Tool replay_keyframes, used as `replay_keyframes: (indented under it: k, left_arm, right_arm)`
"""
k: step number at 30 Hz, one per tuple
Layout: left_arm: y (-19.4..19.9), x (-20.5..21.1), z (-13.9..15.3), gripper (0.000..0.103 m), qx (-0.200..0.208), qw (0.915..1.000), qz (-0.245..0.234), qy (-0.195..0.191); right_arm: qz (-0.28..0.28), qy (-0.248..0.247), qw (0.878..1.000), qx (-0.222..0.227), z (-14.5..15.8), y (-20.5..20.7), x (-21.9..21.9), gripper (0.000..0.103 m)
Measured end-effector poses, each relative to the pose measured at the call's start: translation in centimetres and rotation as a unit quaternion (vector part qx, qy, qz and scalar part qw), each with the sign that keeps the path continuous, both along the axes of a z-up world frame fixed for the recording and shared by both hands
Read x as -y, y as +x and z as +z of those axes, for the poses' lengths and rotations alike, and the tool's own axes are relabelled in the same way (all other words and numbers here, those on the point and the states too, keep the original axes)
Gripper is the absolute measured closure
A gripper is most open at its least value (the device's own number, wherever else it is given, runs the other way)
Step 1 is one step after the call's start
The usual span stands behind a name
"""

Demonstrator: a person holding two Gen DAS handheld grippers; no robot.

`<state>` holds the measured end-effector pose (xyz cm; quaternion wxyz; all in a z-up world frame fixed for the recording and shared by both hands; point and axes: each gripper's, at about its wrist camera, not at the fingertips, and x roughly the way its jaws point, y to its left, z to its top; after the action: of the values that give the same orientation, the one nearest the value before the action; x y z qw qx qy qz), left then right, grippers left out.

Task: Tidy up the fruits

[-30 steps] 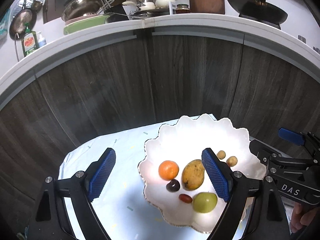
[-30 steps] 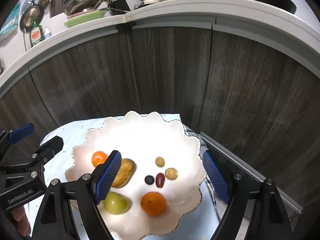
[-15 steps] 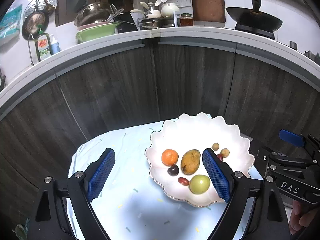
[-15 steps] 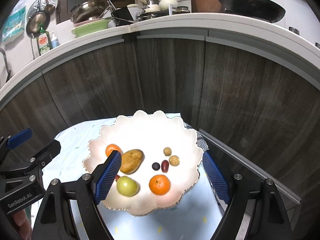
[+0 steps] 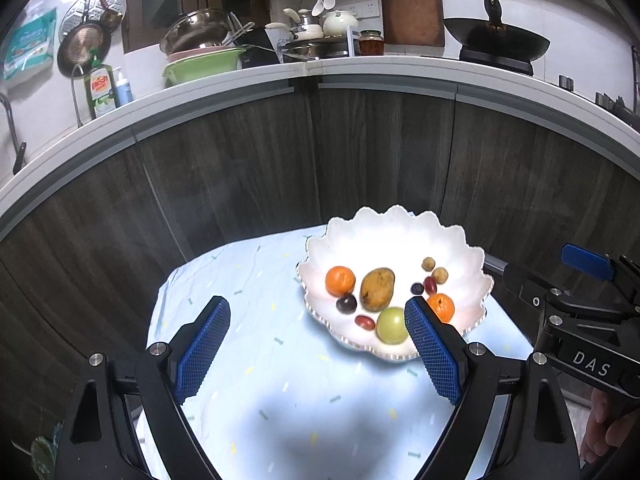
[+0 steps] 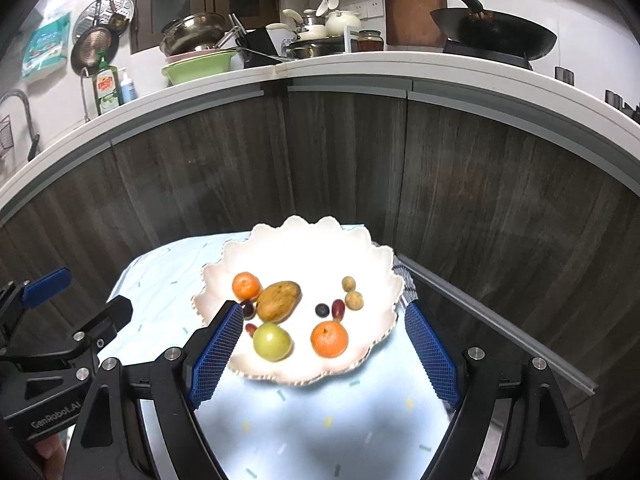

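Note:
A white scalloped plate (image 5: 396,232) (image 6: 304,248) stands on a light blue cloth (image 5: 256,320) (image 6: 320,420). On it lie a yellow-brown mango (image 5: 377,289) (image 6: 279,301), two oranges (image 5: 340,281) (image 5: 442,306) (image 6: 329,338), a green apple (image 5: 392,325) (image 6: 272,341), dark plums, red dates and two small tan fruits (image 6: 354,300). My left gripper (image 5: 318,354) hangs open above the cloth, short of the plate. My right gripper (image 6: 324,356) is open too, over the plate's near edge, with nothing between its pads.
Dark wooden cabinet fronts (image 5: 360,152) rise behind the small table. The white counter (image 5: 360,66) above carries pots, a green bowl (image 5: 200,66), a wok (image 5: 496,44) and soap bottles. A metal rail (image 6: 500,324) runs along the right. A hand (image 5: 604,436) holds the right gripper's handle.
Both grippers have drawn back and up from the plate. The plate looks smaller and farther, and more of the blue cloth and the counter shows. Both stay open.

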<state>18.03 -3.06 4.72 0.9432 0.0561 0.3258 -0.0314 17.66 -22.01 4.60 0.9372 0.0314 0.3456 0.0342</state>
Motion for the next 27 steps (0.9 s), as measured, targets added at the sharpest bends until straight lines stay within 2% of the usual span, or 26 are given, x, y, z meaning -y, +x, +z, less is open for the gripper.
replay_keyframes:
  k: [14, 22, 27]
  left_arm:
    - [-6.1, -1.5, -1.1, 0.014, -0.010, 0.9998, 0.014, -0.006]
    - [-9.4, -2.0, -1.8, 0.014, 0.005, 0.9996, 0.029, 0.000]
    - [-11.2, -2.5, -2.8, 0.014, 0.001, 0.9995, 0.033, 0.000]
  right_arm:
    - [0.010, -0.004, 1.000, 0.005, -0.4, -5.3, -1.0, 0.019]
    - [0.005, -0.008, 1.000, 0.020, -0.9, -8.2, -1.4, 0.019]
    - [0.006, -0.010, 1.000, 0.024, -1.4, -9.9, -1.6, 0.019]
